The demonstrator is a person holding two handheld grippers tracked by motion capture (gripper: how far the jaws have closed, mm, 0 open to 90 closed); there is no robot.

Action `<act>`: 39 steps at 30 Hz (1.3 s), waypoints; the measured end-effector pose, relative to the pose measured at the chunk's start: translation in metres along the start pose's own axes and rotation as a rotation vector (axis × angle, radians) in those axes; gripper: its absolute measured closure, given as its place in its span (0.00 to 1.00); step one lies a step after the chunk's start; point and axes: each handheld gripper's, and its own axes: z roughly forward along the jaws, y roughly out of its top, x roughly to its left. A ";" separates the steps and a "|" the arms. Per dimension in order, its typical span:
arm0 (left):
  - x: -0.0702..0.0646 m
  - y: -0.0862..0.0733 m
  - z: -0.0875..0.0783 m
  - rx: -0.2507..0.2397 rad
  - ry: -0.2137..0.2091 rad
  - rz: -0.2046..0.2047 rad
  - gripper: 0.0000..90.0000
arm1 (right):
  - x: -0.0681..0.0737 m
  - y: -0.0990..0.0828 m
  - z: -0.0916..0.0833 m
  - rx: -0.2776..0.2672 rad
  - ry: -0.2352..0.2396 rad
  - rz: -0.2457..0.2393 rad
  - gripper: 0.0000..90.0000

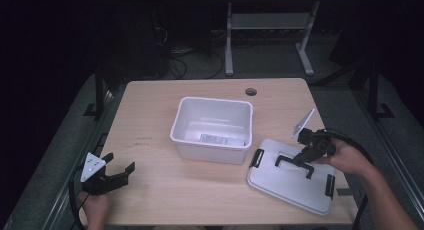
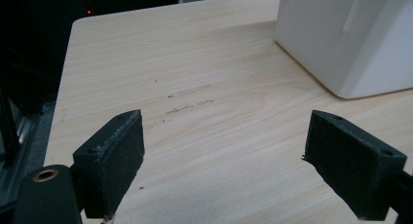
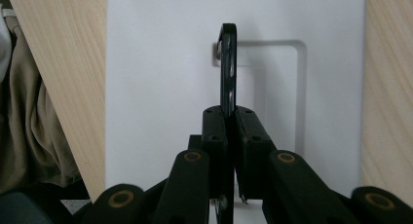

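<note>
A white plastic bin [image 1: 212,130] stands open near the table's middle, with a label lying inside. Its flat white lid [image 1: 292,177] lies on the table to the right, with black clips at its ends and a black handle [image 1: 292,162] on top. My right gripper [image 1: 300,159] is shut on that raised handle [image 3: 228,73], its pads [image 3: 215,131] pressed to both sides of the bar. My left gripper [image 1: 122,170] rests open at the table's front left, and its pads [image 2: 119,160] hold nothing. A corner of the bin [image 2: 350,39] appears ahead of it on the right.
The light wooden table [image 1: 150,190] has a cable hole [image 1: 251,92] near its far edge. Faint marks [image 2: 190,102] streak the wood ahead of the left gripper. Beyond the table stand a desk frame and cables on the floor.
</note>
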 end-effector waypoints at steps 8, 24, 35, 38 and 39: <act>0.001 0.000 -0.001 -0.003 0.000 -0.009 0.15 | 0.000 0.002 0.013 0.033 0.002 -0.006 0.93; 0.000 0.000 0.000 -0.002 -0.001 -0.006 0.15 | 0.002 0.002 0.010 0.053 -0.009 -0.015 0.93; 0.000 0.000 -0.001 -0.006 0.000 -0.007 0.15 | 0.007 0.005 -0.004 0.051 -0.034 -0.030 0.93; 0.001 0.000 -0.001 -0.005 0.000 -0.007 0.15 | 0.008 0.007 -0.008 0.046 -0.038 -0.037 0.93; 0.001 0.000 -0.001 -0.005 0.000 -0.008 0.15 | 0.009 0.007 -0.009 0.046 -0.040 -0.037 0.93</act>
